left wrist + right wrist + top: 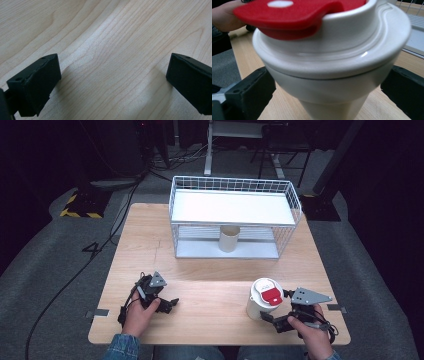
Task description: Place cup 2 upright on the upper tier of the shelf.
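Lidded white cup [261, 301] between right gripper [278, 312] fingers, left gripper [112, 82] wide, beige cup [229, 238] in wire rack [175, 205].

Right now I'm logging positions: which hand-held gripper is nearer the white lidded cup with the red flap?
Right. The right hand-held gripper straddles the white lidded cup; the left hand-held gripper sits well apart.

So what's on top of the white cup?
A white lid covers the white cup, and a red flap sits on the lid. The lid hides whatever is inside. The right tool has a jaw on each side of the cup.
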